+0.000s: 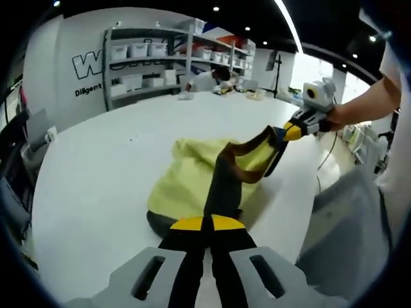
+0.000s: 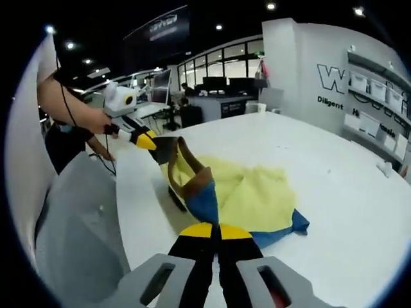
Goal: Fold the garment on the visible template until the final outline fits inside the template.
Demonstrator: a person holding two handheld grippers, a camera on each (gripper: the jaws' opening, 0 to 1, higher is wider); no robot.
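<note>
L gripper (image 1: 207, 226): nearest in left gripper view; jaws closed tight on a dark edge of the garment (image 1: 199, 176), lifting it off the table.
R gripper (image 2: 215, 230): nearest in right gripper view; jaws pinched on a blue/brown edge of the garment (image 2: 247, 196). Also seen across the cloth in left gripper view (image 1: 290, 131), holding a dark hem strip up in the air.
L gripper from other side: in right gripper view (image 2: 144, 140), clamped on the opposite end of the same strip.
Garment: yellow body w/ dark, brown and blue trim, bunched in a heap on the white table (image 1: 90, 186), between the two grippers, near the table edge on the person's side. One hem is stretched taut in the air betw. the grippers; the rest sags and rests on the table.
Long axis: judged to run along the raised hem, gripper to gripper; heap too crumpled to say which end is neck or bottom.
Template: can't make out any outline on the table under or beside the cloth.
Progress: early, by the look of it. Cloth grasped at two points, but no flat, neat fold visible; outline irregular. Left to do: spread, fold, check fit vs. template.
Far: shelves (image 1: 183, 61) w/ bins, wall lettering, ceiling lights.
</note>
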